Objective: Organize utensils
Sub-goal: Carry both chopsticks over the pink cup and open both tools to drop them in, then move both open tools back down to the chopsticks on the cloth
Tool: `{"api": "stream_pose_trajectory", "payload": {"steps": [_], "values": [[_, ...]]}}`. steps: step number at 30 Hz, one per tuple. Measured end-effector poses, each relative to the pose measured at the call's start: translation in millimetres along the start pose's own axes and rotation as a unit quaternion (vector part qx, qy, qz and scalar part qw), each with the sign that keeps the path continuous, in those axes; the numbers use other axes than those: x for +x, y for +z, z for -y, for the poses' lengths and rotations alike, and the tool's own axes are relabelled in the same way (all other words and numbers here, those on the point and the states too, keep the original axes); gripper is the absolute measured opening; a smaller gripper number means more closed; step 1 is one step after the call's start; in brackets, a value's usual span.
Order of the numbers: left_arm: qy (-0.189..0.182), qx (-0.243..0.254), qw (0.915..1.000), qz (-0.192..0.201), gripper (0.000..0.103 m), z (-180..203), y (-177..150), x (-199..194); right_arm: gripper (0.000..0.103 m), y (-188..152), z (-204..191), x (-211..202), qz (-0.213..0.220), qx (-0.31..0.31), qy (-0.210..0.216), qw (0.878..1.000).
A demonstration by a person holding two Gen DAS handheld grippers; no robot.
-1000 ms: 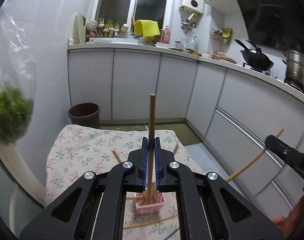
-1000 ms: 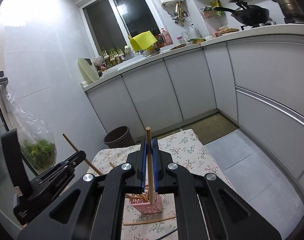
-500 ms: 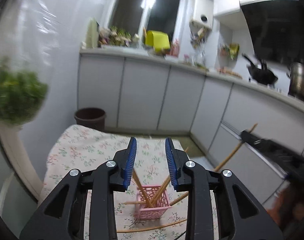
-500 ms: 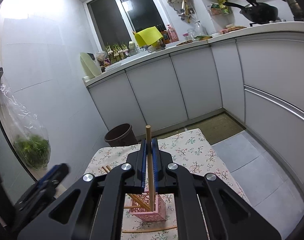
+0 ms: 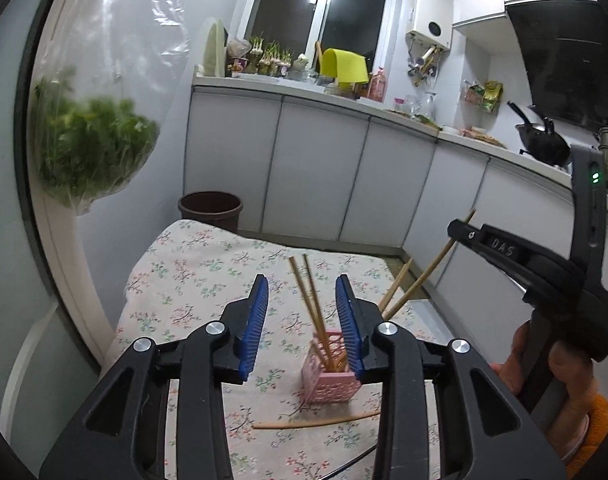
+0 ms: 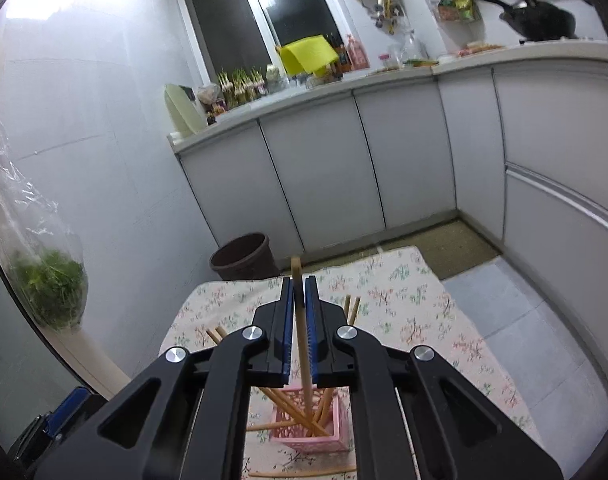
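Left hand-held gripper (image 5: 302,312) opening, empty, above the pink basket (image 5: 331,372) on the floral tabletop (image 5: 192,280); right hand-held gripper (image 6: 299,328) loosening around an upright chopstick (image 6: 300,320), which may tip outside, joining the stray chopstick (image 5: 315,422).

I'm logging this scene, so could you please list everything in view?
Pink perforated plastic holder: one, on the floral cloth.
Wooden chopsticks in the holder: several, tan, leaning apart.
Loose wooden chopstick: one, tan, flat on the cloth before the holder.
Floral tablecloth: one, cream.
Brown bin: one, on the floor beyond the table.
Clear bag of greens: one, hanging left.
Yellow cloth: one, by the window.
Black wok: one, on the stove.
Left gripper: jaws opening, nothing pressed.
Right gripper: jaws opening, tan chopstick between them.
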State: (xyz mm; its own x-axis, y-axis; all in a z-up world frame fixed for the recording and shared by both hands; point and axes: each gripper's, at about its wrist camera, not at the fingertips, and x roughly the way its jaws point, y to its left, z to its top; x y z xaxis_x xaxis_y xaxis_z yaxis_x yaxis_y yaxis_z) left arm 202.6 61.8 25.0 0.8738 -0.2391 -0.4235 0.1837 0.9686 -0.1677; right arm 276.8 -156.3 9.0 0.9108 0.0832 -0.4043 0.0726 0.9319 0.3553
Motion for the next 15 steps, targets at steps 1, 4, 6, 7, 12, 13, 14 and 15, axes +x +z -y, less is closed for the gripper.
{"api": "stream_pose_trajectory", "payload": {"steps": [1,4,6,7,12,13,14,15], "values": [[0.003,0.0,1.0,-0.002,0.034,-1.3,-0.2,-0.6,0.026,-1.8,1.6,-0.6,-0.001,0.003,-0.002,1.0],[0.008,-0.001,1.0,-0.006,0.036,-4.1,-0.2,-4.4,0.046,-4.2,4.2,-9.8,0.012,0.004,-0.009,1.0],[0.007,-0.002,1.0,-0.006,0.037,-4.5,-0.5,-7.4,0.047,-3.6,5.7,-15.3,0.011,0.003,-0.015,1.0],[0.008,-0.002,0.9999,-0.007,0.039,-4.1,-0.7,-8.7,0.047,-3.2,5.9,-17.8,0.011,0.004,-0.016,1.0],[0.009,0.001,1.0,-0.004,0.047,1.7,-2.6,-20.3,0.063,-6.0,17.6,-41.5,0.02,0.019,-0.027,0.999],[0.008,0.004,0.9999,-0.005,0.047,3.7,-3.3,-23.4,0.064,-8.4,22.3,-47.5,0.019,0.024,-0.029,0.999],[0.007,0.006,0.9999,-0.006,0.048,4.9,-3.4,-25.2,0.066,-10.6,24.6,-51.0,0.018,0.026,-0.031,0.999],[0.008,0.009,0.9999,-0.007,0.049,6.3,-4.1,-27.4,0.073,-13.4,28.8,-55.7,0.017,0.03,-0.035,0.999]]}}
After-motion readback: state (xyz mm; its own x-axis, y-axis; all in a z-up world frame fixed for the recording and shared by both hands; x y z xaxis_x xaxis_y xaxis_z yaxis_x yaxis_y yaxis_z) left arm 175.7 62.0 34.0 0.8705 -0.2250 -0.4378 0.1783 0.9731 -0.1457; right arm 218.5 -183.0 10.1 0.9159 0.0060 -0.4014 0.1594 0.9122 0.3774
